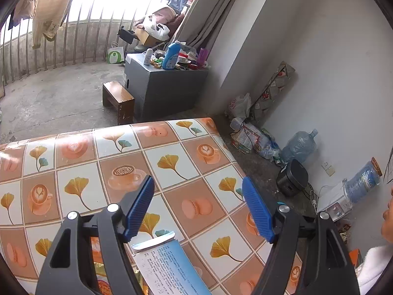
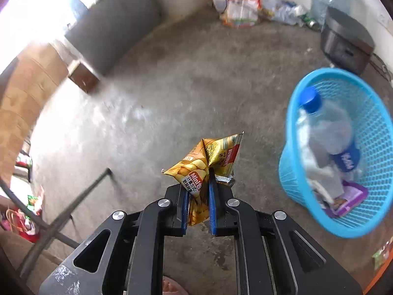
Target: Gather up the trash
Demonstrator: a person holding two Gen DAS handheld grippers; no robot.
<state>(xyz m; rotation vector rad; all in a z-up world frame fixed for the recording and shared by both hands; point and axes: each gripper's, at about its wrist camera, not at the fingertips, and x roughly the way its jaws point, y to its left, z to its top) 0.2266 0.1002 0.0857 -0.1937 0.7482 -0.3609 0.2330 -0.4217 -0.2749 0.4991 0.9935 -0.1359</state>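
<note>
Clamped in the right gripper (image 2: pixel 199 191) jaws, a crumpled yellow foil chip packet (image 2: pixel 203 162) points up and away above the concrete floor, beside a blue mesh basket (image 2: pixel 373 132). Left gripper (image 1: pixel 199 206) jaws stand apart over the bench (image 1: pixel 73 172).

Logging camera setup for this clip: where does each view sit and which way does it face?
Left wrist: on the open left gripper, facing down across the tablecloth, blue box below; person at right edge.
Right wrist: on the right gripper, facing the floor, pinching a chip bag beside the blue basket.
Shared: grey cabinet, black cooker.
</note>
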